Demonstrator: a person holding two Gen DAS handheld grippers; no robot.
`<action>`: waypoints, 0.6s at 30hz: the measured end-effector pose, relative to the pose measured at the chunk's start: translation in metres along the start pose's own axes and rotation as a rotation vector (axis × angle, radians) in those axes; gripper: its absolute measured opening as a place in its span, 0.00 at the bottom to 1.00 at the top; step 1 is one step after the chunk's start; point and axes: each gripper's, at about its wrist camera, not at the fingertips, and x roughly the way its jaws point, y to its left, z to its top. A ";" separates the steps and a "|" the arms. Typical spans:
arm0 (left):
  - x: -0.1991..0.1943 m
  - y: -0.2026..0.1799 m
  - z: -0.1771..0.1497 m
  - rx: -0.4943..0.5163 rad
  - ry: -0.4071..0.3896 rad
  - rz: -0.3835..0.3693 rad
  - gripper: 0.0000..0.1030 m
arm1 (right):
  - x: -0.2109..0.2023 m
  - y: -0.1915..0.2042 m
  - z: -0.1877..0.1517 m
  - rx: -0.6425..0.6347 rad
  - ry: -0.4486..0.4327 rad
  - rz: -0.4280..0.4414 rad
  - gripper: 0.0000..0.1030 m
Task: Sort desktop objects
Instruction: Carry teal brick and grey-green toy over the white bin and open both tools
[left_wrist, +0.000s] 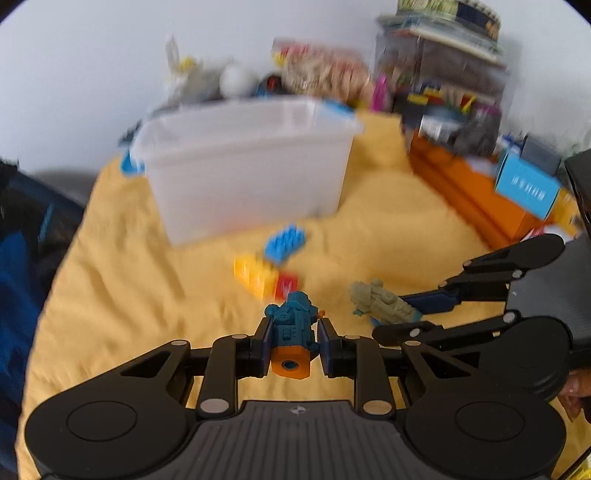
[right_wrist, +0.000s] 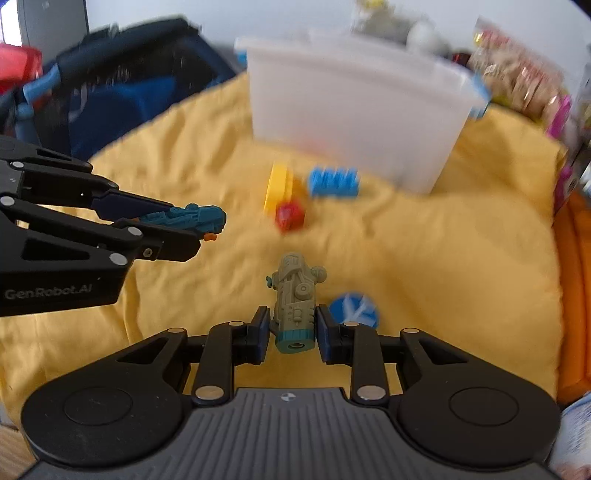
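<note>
Left wrist view — both toys lifted for sorting.
Left hand-held gripper (left_wrist: 293, 338) pinches the teal toy (left_wrist: 293, 328); right hand-held gripper (right_wrist: 290, 326) pinches the grey-green toy (right_wrist: 295, 295) — each aimed toward the far clear bin (left_wrist: 243, 166).

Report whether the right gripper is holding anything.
Holding: the right gripper is shut on the grey-green toy, with its pads against both sides.

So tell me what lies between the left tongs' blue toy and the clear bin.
Left wrist view: yellow, red and blue bricks on the cloth, between blue toy and bin.
</note>
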 end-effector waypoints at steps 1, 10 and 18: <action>-0.006 -0.001 0.005 0.003 -0.019 0.000 0.28 | -0.007 -0.003 0.005 0.001 -0.021 -0.004 0.29; -0.035 0.000 0.055 0.052 -0.162 0.031 0.28 | -0.050 -0.023 0.055 -0.024 -0.187 -0.064 0.29; -0.050 0.010 0.102 0.093 -0.256 0.094 0.28 | -0.062 -0.033 0.084 -0.070 -0.247 -0.110 0.29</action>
